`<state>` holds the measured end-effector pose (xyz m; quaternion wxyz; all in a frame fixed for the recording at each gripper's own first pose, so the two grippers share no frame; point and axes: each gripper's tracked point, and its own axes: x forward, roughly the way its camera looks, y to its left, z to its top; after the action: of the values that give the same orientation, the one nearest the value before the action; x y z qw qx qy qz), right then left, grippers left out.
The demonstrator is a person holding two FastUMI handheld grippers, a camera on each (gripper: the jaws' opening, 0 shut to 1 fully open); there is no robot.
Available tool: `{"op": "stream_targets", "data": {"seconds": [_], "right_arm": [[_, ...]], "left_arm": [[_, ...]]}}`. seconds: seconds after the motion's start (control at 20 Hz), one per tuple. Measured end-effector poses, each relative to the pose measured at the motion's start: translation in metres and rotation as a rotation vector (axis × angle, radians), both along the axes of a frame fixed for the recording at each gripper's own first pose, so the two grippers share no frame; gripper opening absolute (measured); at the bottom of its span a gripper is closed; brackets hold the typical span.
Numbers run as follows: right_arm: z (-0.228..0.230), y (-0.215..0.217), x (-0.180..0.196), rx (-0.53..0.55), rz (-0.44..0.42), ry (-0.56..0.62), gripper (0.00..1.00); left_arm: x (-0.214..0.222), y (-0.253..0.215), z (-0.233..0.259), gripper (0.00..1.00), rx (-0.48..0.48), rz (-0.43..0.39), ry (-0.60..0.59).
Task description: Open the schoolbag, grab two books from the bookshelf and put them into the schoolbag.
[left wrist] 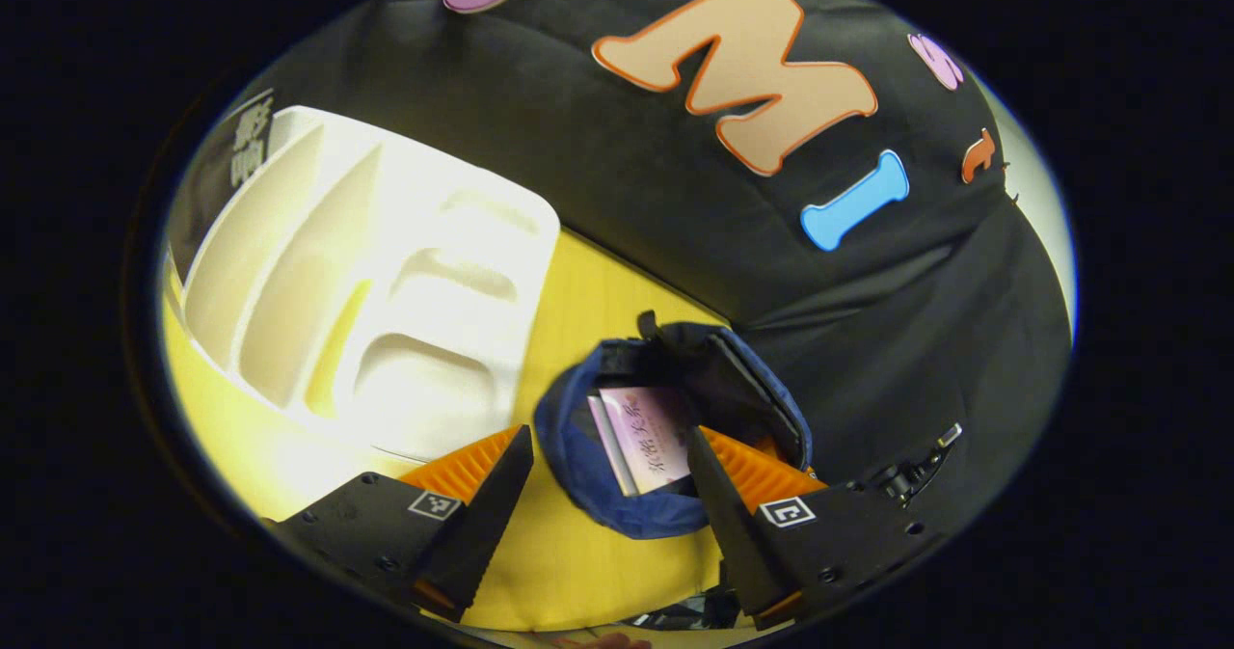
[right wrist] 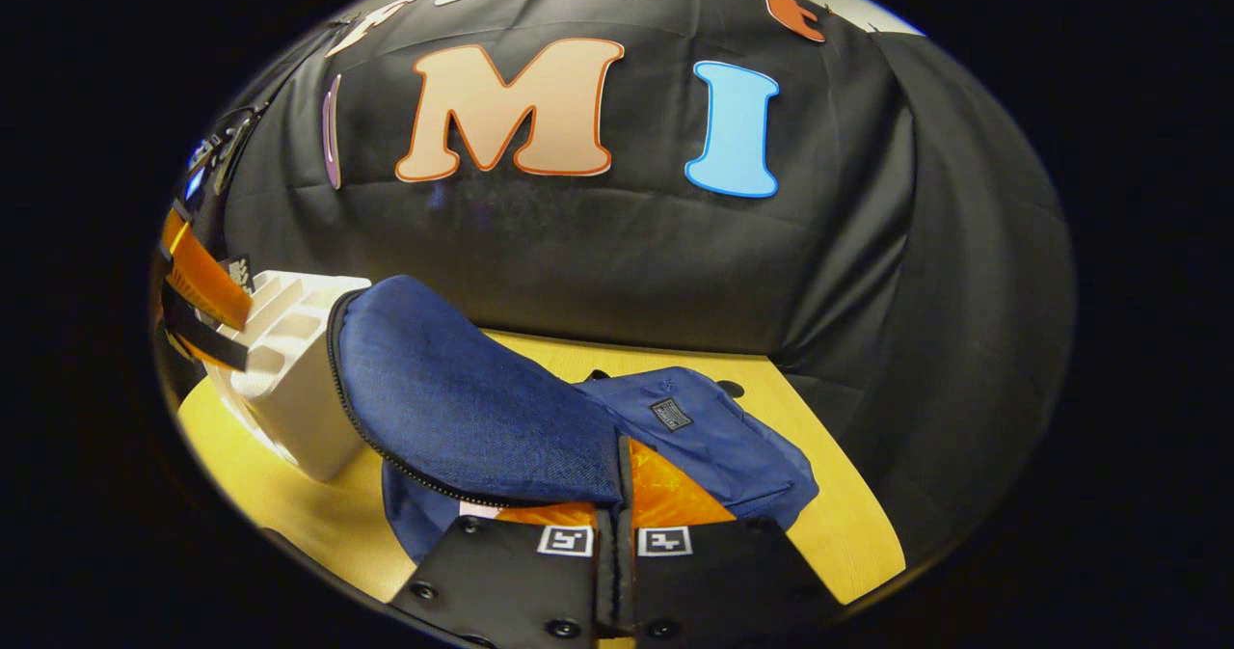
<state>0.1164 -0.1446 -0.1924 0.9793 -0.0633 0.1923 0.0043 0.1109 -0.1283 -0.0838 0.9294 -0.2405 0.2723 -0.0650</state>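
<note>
**Bag's held open, one book in – mind the floppy flap**

Nearest to you, in the right gripper view, your right gripper [right wrist: 617, 524] has its fingers closed together on the edge of the soft dark-blue denim flap [right wrist: 472, 408] of the schoolbag, lifting it up and back. That flap's limp cloth w/ a zip along its rim; I'd say it sags and slips out if you loosen the pinch, so hold it by the stitched zip edge, not the loose middle. The rest of the blue fabric schoolbag [right wrist: 713, 437] slumps on the yellow wooden tabletop [right wrist: 848, 533] just beyond; light and shapeless, it'll likely drag if you tug hard.

In the left gripper view, your left gripper [left wrist: 609, 475] hangs above the bag's mouth w/ fingers spread wide, holding nothing. Btwn them you look down into the bag's opening [left wrist: 675, 408], where a thin pink-and-white softcover book [left wrist: 644, 437] already stands inside, leaning vs. the near wall. Looks light and a bit bendy, glossy cover so prob. slick; for any book like it, pinch near the spine where it's stiffest, not a loose page corner.

Farther off, to the left, sits the white moulded plastic bookshelf [left wrist: 386, 283] w/ upright slots, rigid, on the same tabletop, close beside the bag. Can't make out a book in the slots from here.
</note>
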Motion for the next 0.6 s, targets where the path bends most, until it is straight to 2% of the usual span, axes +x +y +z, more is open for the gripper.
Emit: {"op": "stream_targets", "data": {"seconds": [0.2,0.4,0.6], "right_arm": [[0.0,0.0,0.001,-0.01,-0.02,0.001,0.05],[0.0,0.0,-0.002,-0.036,-0.034,-0.003,0.03],[-0.005,0.004,-0.003,-0.064,-0.039,0.005,0.03]], "left_arm": [[-0.019,0.071,0.039,0.95,0.063,0.092,-0.02],[-0.032,0.159,0.076,0.96,0.189,0.24,-0.023],[-0.044,0.231,0.114,0.95,0.201,0.346,-0.018]]}}
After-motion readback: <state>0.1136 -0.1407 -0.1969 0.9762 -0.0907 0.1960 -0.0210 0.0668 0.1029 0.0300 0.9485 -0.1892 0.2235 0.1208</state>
